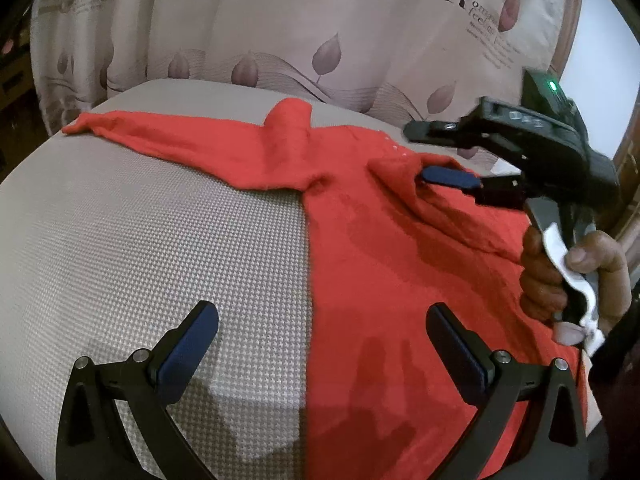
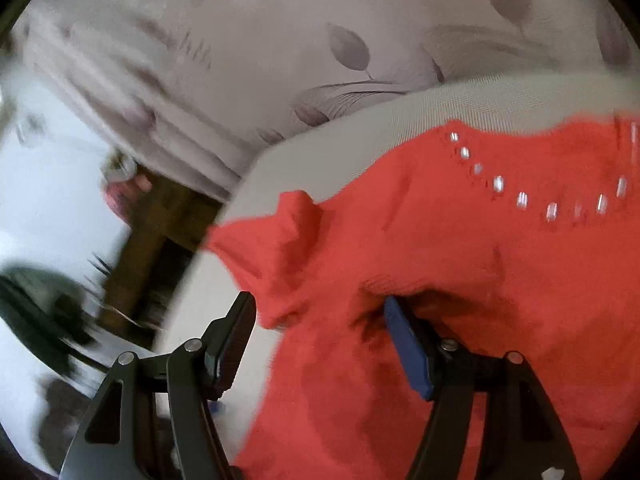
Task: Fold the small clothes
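A red knit sweater lies spread on a grey woven bed surface, one sleeve stretched out to the far left. A row of clear beads trims its neckline. My left gripper hangs open above the sweater's near left edge, with nothing pinched. My right gripper, held by a hand, stands open over a folded-in sleeve on the right. In the right wrist view its jaws straddle the rumpled sleeve fold. The blue pad lies against the cloth, but no cloth is clamped.
A pale leaf-print curtain hangs right behind the bed. Past the bed's edge in the right wrist view sit dark wooden furniture and a white floor or wall, both blurred. Bare grey surface spreads left of the sweater.
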Motion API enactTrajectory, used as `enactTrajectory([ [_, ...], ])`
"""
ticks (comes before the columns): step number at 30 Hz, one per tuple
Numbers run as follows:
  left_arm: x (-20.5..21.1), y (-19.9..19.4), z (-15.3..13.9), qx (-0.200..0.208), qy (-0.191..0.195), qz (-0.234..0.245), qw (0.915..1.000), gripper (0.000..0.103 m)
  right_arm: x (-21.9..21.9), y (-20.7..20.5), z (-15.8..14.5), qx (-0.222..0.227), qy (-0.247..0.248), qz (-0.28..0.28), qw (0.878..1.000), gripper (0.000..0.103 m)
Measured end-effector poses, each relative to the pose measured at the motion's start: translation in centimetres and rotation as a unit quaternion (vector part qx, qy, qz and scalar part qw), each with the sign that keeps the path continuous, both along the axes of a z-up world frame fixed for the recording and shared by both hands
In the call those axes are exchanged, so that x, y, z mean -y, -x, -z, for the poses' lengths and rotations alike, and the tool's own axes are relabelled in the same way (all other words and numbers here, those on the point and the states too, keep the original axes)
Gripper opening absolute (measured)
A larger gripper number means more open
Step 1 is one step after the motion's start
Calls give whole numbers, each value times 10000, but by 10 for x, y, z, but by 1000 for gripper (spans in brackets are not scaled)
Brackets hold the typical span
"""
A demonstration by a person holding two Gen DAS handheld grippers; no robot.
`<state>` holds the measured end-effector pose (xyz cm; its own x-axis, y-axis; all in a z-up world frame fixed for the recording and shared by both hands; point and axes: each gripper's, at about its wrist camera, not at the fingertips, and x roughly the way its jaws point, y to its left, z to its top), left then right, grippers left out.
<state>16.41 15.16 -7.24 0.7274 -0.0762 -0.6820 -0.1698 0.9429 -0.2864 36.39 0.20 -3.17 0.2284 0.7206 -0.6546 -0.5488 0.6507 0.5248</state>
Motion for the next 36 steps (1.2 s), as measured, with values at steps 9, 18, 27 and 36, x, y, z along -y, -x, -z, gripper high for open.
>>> enactTrajectory([
  [9, -20, 12, -5, 10, 149, -112, 9998, 103, -82, 41, -17, 1144, 937, -1389, 9792, 72],
  [18, -109, 5, -19, 120, 971, -349, 9946, 103, 24, 49, -1, -295, -1070, -365, 9931, 77],
  [27, -207, -55, -9, -85, 1406, -936, 9856, 100, 40, 82, 33, -202, -338, -276, 9988, 79],
  [36, -270, -107, 15, -319, 1869, -1413, 9716, 83, 31, 88, 39, -92, -226, -462, 9986, 83],
])
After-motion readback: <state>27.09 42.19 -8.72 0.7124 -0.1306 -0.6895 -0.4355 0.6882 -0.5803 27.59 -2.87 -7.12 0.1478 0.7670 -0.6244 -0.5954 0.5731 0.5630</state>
